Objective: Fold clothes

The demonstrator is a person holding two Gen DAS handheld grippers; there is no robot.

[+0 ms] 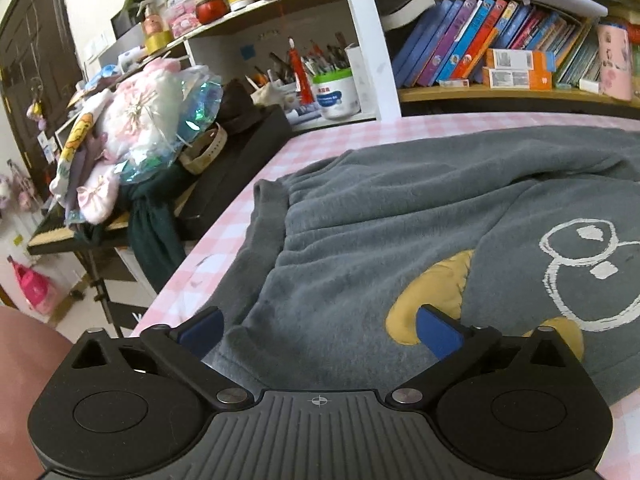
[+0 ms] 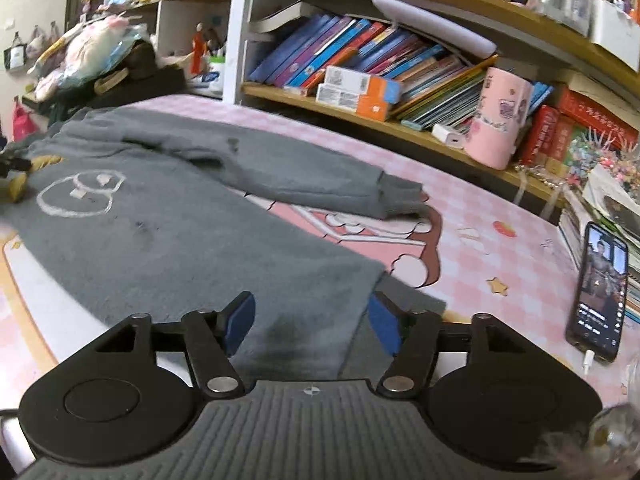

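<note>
1. Sweatshirt lies flat on the pink table, spread for folding; left hand-held gripper stands wide over its near hem, gripping nothing
2. Right hand-held gripper stands wide, straddling the opposite corner, probably to pinch it

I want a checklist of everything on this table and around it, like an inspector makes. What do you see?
Surface: pink checked tablecloth with cartoon print.
Job's things: grey fleece garment spread flat, one sleeve lying across the cloth.
Clutter: phone with its screen lit, pink cup.
Grippers: left gripper open over the garment's edge; right gripper open, fabric between its jaws, pads not pressing.
Cables: white plug in the phone.
Surroundings: bookshelf full of books, pile of plush toys.
</note>
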